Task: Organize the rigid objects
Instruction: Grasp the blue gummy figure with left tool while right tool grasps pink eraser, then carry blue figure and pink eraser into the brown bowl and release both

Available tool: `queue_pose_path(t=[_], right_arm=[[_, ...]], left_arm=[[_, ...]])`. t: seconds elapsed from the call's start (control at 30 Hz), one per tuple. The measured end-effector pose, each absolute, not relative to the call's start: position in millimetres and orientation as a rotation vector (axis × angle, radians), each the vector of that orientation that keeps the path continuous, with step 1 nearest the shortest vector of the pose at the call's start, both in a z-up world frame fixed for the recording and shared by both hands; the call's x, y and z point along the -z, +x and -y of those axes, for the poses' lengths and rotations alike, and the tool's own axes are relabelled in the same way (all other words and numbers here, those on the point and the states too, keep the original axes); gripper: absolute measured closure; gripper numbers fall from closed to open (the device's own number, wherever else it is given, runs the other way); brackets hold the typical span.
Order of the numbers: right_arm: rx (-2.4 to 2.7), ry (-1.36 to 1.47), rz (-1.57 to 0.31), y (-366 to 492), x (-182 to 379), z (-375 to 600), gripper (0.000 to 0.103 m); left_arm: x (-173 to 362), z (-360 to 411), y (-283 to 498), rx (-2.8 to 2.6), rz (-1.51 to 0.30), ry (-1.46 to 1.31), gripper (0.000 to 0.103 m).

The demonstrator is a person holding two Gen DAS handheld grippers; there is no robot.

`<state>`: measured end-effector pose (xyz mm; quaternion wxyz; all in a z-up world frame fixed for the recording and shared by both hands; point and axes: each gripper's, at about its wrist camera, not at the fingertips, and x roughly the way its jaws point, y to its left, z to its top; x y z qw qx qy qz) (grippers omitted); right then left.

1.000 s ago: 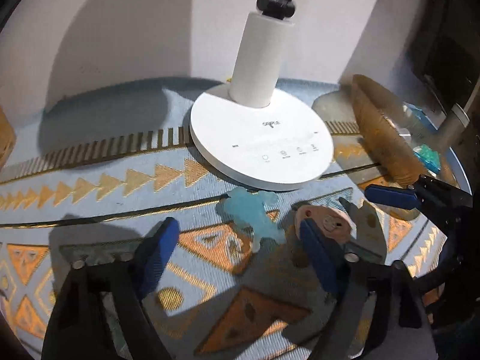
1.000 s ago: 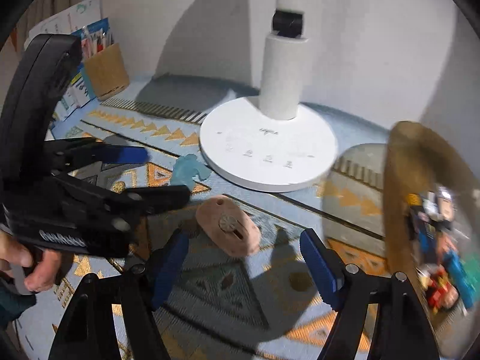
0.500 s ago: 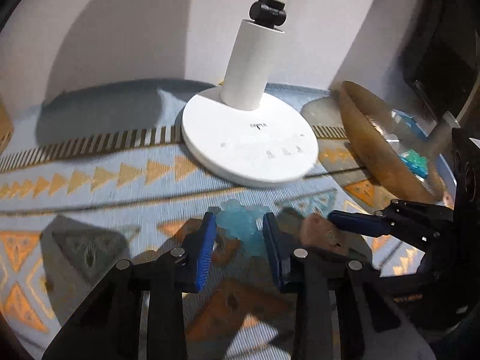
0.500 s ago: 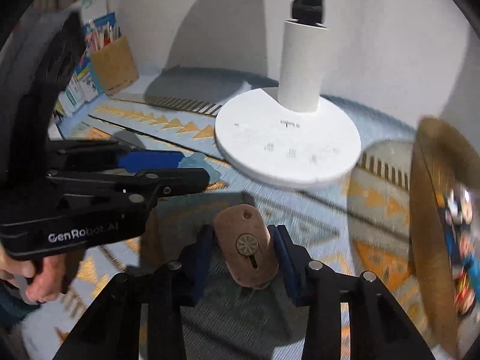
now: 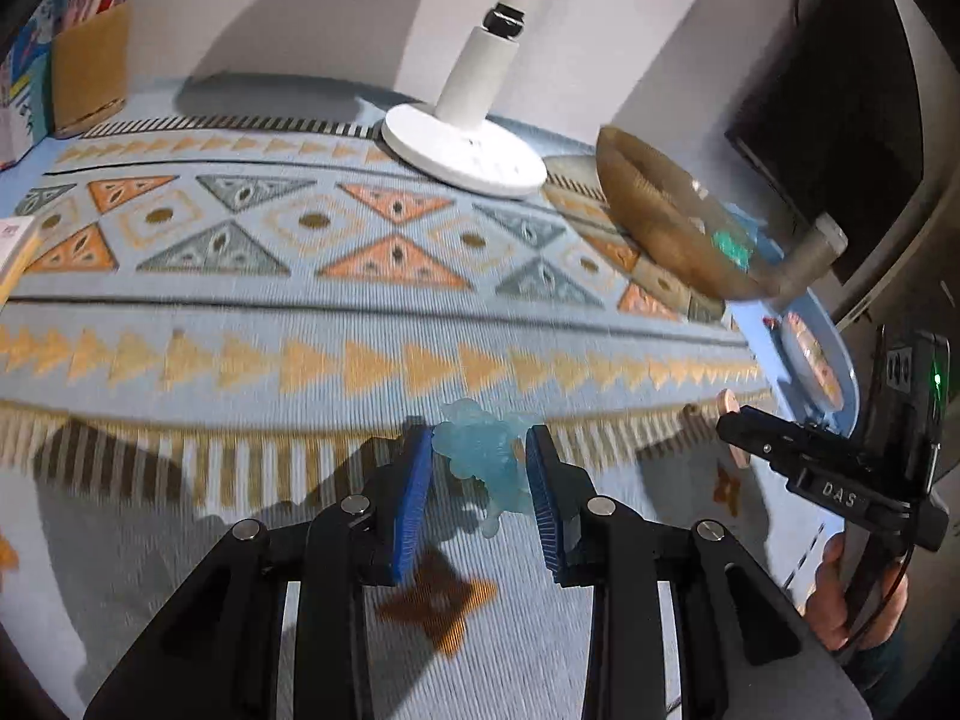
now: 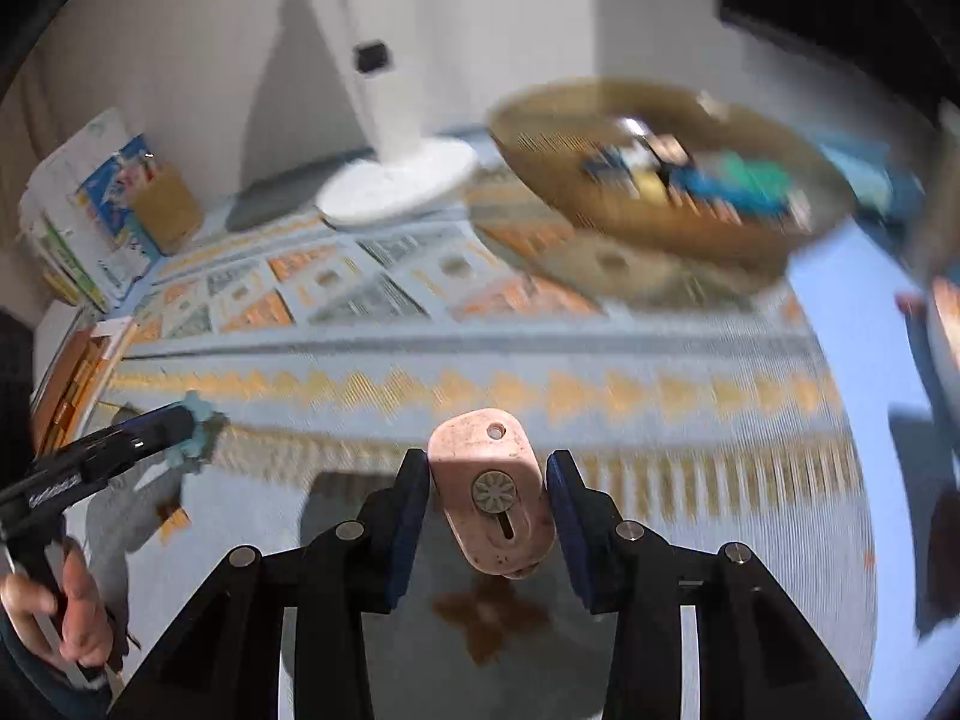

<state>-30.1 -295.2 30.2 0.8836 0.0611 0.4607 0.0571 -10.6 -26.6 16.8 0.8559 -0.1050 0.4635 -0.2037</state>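
Note:
My left gripper (image 5: 479, 480) is shut on a translucent light-blue toy figure (image 5: 483, 459) and holds it above the patterned cloth. My right gripper (image 6: 487, 501) is shut on a pink oval toy (image 6: 493, 489) with a flower-shaped disc and a slot, also lifted off the cloth. The amber translucent bowl (image 5: 666, 222) with several small toys sits at the right; in the right wrist view the bowl (image 6: 654, 204) is far ahead and blurred. The right gripper (image 5: 798, 450) shows at the right of the left wrist view, the left gripper (image 6: 129, 438) at the left of the right wrist view.
A white lamp base (image 5: 465, 150) with its post stands at the back centre. A cardboard holder (image 5: 90, 78) with books stands back left. A blue plate (image 5: 816, 354) lies right of the bowl. A dark monitor (image 5: 840, 120) stands at the far right. A box edge (image 5: 18, 252) lies at the left.
Both grippers closed on their toys on the cloth near the lamp, then lifted them and pulled back toward the front; the lamp and bowl now look farther away.

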Motion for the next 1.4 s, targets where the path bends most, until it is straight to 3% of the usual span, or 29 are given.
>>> queue_pose_path(t=[0.17,0.23,0.3,0.33,0.4,0.5,0.6,0.63,0.7,0.93,1.23,1.4], right_arm=[[-0.108,0.118,-0.976,-45,-20,289,0.063],[-0.1,0.091,-0.966,-47,-19,287,0.063],[-0.109,0.085,-0.969,-47,-18,286,0.057],[-0.122,0.094,-0.97,-47,-17,288,0.046],[-0.149,0.134,-0.962,-50,-17,291,0.043],[-0.151,0.141,-0.959,-50,-16,291,0.043],[-0.122,0.082,-0.964,-49,-15,281,0.043],[-0.111,0.059,-0.965,-47,-15,278,0.047],[-0.069,-0.038,-0.957,-48,-14,266,0.06],[-0.146,0.011,-0.944,-56,-22,264,0.063],[-0.018,0.085,-0.703,-59,-127,321,0.063],[0.172,0.167,-0.566,-40,-179,381,0.063]], left_arm=[[-13,34,-16,0.382,-0.987,-0.163,0.073],[-12,33,-18,0.388,-0.99,-0.167,0.067],[-12,31,-22,0.4,-0.986,-0.177,0.06],[-13,32,-23,0.399,-0.983,-0.172,0.059],[-13,36,-25,0.391,-0.979,-0.144,0.056],[-14,48,-24,0.365,-0.97,-0.065,0.053],[-14,56,-23,0.353,-0.963,-0.016,0.058],[-14,59,-23,0.346,-0.959,-0.002,0.066],[-15,62,-21,0.341,-0.961,0.022,0.066],[-33,63,-23,0.426,-0.894,-0.049,0.067],[-134,96,-15,0.494,-0.611,-0.06,0.067],[-164,136,26,0.54,-0.567,-0.08,0.067]])
